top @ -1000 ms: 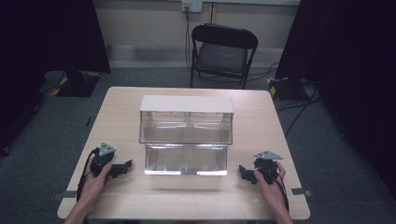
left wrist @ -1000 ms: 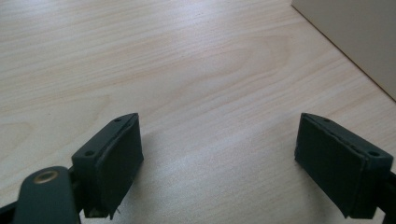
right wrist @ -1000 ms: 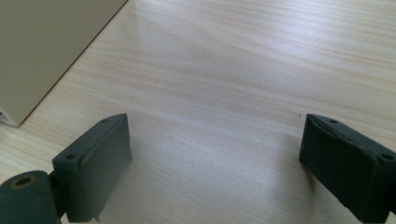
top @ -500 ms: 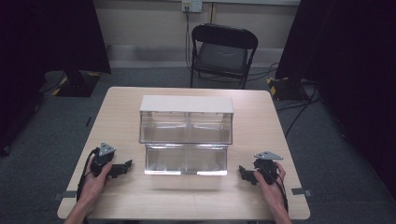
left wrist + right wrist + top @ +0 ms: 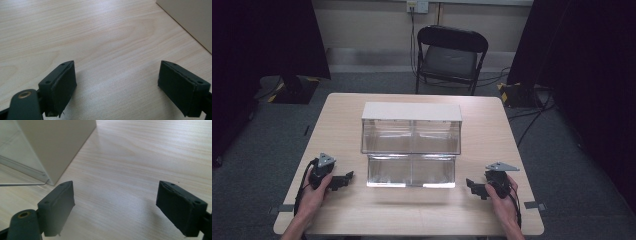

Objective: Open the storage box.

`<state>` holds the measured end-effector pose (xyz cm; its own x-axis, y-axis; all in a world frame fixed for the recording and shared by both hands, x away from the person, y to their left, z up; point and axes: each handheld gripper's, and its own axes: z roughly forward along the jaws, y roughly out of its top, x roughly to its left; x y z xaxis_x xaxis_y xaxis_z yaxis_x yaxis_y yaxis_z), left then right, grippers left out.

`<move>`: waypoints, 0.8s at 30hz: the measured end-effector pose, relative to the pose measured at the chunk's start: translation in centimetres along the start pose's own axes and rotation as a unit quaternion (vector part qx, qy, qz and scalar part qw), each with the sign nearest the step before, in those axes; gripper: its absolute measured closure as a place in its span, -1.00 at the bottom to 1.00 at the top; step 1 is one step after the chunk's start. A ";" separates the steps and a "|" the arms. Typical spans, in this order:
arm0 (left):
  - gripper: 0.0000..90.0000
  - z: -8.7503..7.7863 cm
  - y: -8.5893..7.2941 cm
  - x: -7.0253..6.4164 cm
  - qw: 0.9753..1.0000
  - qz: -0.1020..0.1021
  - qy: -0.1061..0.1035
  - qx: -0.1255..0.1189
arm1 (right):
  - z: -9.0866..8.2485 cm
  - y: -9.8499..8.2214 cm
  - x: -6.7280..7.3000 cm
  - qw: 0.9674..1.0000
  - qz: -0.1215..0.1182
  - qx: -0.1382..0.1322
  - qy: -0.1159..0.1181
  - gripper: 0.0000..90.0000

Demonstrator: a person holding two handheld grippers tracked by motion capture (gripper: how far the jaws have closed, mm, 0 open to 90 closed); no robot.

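Both claws are resting wide and empty on the tabletop (image 5: 422, 210), the right claw (image 5: 476, 188) having just been closing a little, flanking the clear two-tier bin (image 5: 411, 145) lying crosswise between them, with the left claw (image 5: 343, 180) sitting equally near.

My left gripper (image 5: 343, 179) and right gripper (image 5: 474, 187) are black, each topped by a grey three-cornered plate, with black cables trailing; blocky pads (image 5: 61, 86) carry small screw holes.
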<state>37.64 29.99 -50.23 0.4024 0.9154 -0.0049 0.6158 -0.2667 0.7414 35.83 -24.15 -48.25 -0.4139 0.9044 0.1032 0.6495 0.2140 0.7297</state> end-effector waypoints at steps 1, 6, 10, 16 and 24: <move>-0.68 0.0 0.0 0.0 1.000 0.000 0.000 0.000 | -0.2 0.1 0.2 1.000 -0.002 -0.001 0.004 -0.68; -0.68 0.0 0.0 0.0 1.000 0.000 0.000 0.000 | -0.7 0.2 0.6 1.000 -0.013 -0.011 0.019 -0.66; -0.68 0.0 0.0 0.0 1.000 0.000 0.000 0.000 | -1.3 0.2 1.1 0.999 -0.019 -0.014 0.030 -0.62; -0.68 0.0 0.0 0.0 1.000 0.000 0.000 0.000 | -2.0 0.3 1.7 0.998 -0.030 -0.017 0.054 -0.57; -0.68 0.0 0.0 0.0 1.000 0.000 0.000 0.000 | -2.3 0.3 3.3 0.995 -0.056 -0.013 0.087 -0.52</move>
<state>37.64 29.99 -50.23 0.4026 0.9154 -0.0047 0.6160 -0.2671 0.7411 33.21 -21.95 -46.11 -0.5876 0.7980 0.1342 0.5779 0.2977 0.7599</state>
